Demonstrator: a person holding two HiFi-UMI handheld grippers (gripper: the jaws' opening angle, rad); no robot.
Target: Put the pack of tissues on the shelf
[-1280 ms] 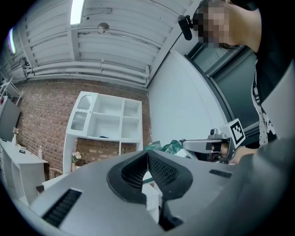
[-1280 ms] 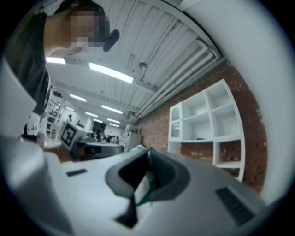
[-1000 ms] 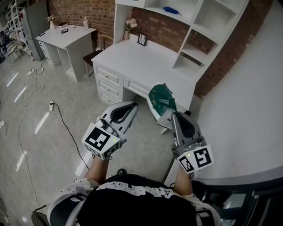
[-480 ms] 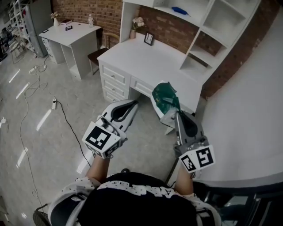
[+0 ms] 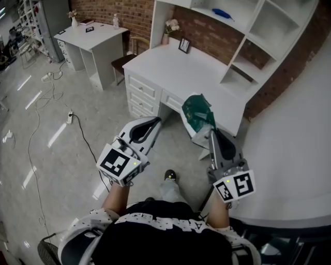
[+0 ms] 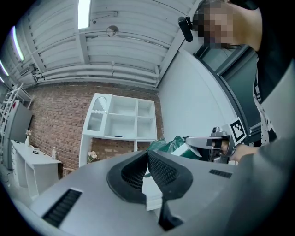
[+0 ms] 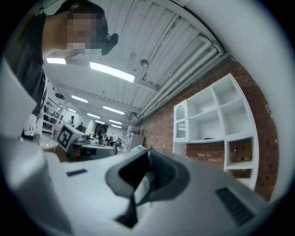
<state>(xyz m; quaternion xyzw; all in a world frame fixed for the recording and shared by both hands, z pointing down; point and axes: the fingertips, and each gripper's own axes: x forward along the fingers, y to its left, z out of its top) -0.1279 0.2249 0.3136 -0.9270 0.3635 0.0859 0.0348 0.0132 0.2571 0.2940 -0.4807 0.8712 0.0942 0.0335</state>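
The pack of tissues [image 5: 197,111] is dark green with white ends. My right gripper [image 5: 209,132] is shut on its near end and holds it in the air in front of the white desk [image 5: 170,70]. In the right gripper view a strip of green and white wrapper [image 7: 144,190] shows between the closed jaws. My left gripper [image 5: 155,122] is shut and empty, level with the pack and to its left. The left gripper view shows the pack [image 6: 171,144] to its right. The white shelf unit [image 5: 261,28] stands on the desk's far side against the brick wall.
A picture frame [image 5: 183,45] and a flower vase [image 5: 170,27] stand on the desk, and a blue object [image 5: 222,13] lies on an upper shelf. A second white desk [image 5: 93,39] and a chair [image 5: 122,61] stand at the left. Cables [image 5: 46,98] cross the floor. A curved white counter [image 5: 295,155] runs along the right.
The desk and shelf have come nearer and slid right in the head view. Both grippers keep their pose, and the pack stays in the right gripper. A foot now shows below.
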